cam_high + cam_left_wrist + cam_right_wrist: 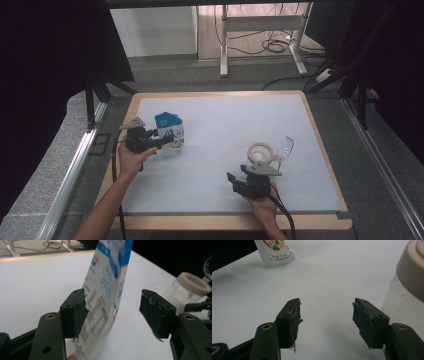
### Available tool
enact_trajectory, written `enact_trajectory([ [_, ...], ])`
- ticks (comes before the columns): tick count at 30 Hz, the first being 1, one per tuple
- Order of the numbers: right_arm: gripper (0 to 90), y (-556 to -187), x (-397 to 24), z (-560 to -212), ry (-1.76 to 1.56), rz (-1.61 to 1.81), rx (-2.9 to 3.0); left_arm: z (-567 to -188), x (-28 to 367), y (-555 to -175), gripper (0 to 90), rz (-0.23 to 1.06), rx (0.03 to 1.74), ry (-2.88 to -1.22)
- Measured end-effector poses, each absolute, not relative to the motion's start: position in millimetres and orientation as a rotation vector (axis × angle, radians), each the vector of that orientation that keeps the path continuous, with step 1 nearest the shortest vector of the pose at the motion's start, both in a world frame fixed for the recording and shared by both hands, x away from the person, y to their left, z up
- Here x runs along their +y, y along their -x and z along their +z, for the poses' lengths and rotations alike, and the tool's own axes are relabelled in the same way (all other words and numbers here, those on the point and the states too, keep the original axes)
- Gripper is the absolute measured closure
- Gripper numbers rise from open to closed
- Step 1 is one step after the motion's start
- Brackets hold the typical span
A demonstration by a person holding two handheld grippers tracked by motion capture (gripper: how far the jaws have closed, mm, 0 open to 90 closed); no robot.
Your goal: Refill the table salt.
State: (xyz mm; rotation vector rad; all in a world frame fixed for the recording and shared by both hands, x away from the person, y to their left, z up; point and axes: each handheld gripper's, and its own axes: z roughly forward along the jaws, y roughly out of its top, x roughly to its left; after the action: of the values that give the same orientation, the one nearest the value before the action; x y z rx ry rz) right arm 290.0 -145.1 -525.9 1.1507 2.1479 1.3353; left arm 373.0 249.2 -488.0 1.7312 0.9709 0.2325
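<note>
Nearest in the high view, low on the right side of the table, the right gripper (pixel 231 179) lies in the person's right hand (pixel 262 199), its jaws pointing left across the white mat (pixel 225 145). In the right gripper view those jaws stand well apart with only bare mat between them, so they are released and hold nothing. Just beyond that gripper stands a clear jar (pixel 260 152) with a beige ring-shaped rim, and a clear lid (pixel 284 148) lies tilted against the jar's right side. In the right gripper view the jar (pixel 409 290) rises close at the right edge.

Farther off, on the left part of the mat, the left gripper (pixel 162 142) is held by the left hand (pixel 131 159) and points right at a blue and white milk carton (pixel 170 131), which stands upright near the mat's left edge. In the left gripper view the carton (pixel 107 292) stands between the jaws. Its printed side lies against the left pad (pixel 80 312), while a clear gap separates it from the right pad (pixel 152 315). The jaws are spread and do not squeeze the carton. It leans slightly in that view, its blue top toward the upper right.

Beyond the mat's far edge the wooden table border (pixel 215 93) ends, and a grey floor with a white metal stand (pixel 262 30) and loose cables (pixel 275 46) lies behind.
</note>
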Motion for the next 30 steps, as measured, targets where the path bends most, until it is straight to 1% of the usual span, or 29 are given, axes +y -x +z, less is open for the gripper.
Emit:
enact_trajectory([
  [3, 39.6, -290, -146, -526, -1.155, 1.334, 2.145, -492, 249, -369, 36.4, 0.228, 0.971, -1.749],
  [16, 39.5, -291, -146, -525, -1.153, 1.337, 2.147, -499, 252, -351, 36.4, 0.223, 0.984, -1.764],
  [19, 39.5, -292, -146, -526, -1.162, 1.337, 2.148, -501, 251, -352, 36.0, 0.205, 0.985, -1.758],
  [30, 39.4, -292, -148, -525, -1.163, 1.336, 2.148, -509, 253, -345, 35.9, 0.219, 0.998, -1.771],
])
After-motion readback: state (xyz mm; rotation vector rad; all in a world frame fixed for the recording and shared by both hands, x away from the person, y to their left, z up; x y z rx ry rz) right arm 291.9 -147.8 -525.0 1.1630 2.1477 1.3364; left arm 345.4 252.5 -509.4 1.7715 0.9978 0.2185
